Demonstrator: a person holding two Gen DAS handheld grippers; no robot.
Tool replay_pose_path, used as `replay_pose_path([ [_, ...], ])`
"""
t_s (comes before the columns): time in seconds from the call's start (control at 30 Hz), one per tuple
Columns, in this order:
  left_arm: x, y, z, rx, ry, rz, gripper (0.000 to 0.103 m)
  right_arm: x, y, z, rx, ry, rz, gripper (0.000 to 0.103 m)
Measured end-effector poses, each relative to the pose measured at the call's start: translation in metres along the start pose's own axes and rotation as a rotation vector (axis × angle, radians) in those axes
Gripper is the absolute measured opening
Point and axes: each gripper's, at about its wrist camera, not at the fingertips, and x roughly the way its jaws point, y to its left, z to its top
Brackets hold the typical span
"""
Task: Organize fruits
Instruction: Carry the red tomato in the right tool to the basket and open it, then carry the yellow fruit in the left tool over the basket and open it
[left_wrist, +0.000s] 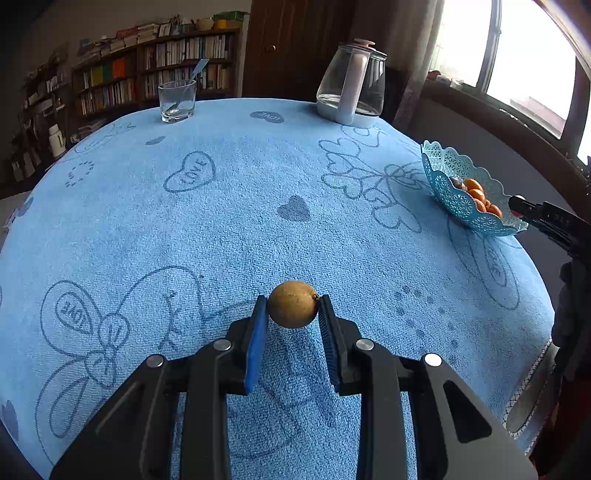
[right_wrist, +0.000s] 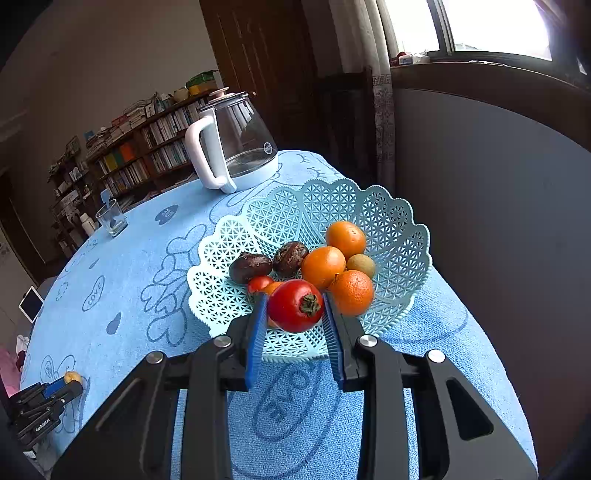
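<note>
My left gripper (left_wrist: 293, 306) is shut on a small round brown fruit (left_wrist: 293, 303), held just above the blue towel (left_wrist: 221, 221). It also shows far left in the right wrist view (right_wrist: 72, 378). My right gripper (right_wrist: 295, 308) is shut on a red persimmon-like fruit (right_wrist: 294, 304) over the near rim of the light blue lattice basket (right_wrist: 388, 210). The basket holds three oranges (right_wrist: 323, 266), two dark fruits (right_wrist: 251, 267), a kiwi (right_wrist: 361, 265) and a small red fruit (right_wrist: 259, 283). The basket shows at the table's right edge in the left wrist view (left_wrist: 454, 199).
A glass kettle (left_wrist: 351, 85) with a white handle stands at the far side, a drinking glass (left_wrist: 177, 100) with a spoon to its left. The table edge drops off just right of the basket. Bookshelves (left_wrist: 147, 70) and a window (left_wrist: 517, 55) lie beyond.
</note>
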Motion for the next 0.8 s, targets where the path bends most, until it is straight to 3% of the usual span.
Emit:
replay_pose_path([
  [0.1, 0.0, 0.0, 0.0, 0.003, 0.0, -0.003, 0.028, 0.002, -0.006, 0.0, 0.018, -0.001, -0.005, 0.033],
  [0.17, -0.001, -0.001, 0.0, 0.005, -0.003, -0.003, 0.028, 0.002, -0.008, 0.0, 0.029, -0.011, -0.005, 0.045],
  [0.2, -0.001, -0.001, 0.0, 0.007, -0.005, -0.004, 0.028, 0.001, -0.009, 0.0, 0.032, -0.02, -0.01, 0.046],
  [0.5, -0.003, -0.011, 0.003, 0.027, -0.011, -0.016, 0.028, -0.014, -0.025, 0.0, 0.072, -0.065, -0.035, 0.046],
  [0.8, -0.004, -0.05, 0.023, 0.108, -0.035, -0.059, 0.028, -0.029, -0.043, -0.006, 0.109, -0.105, -0.067, 0.046],
])
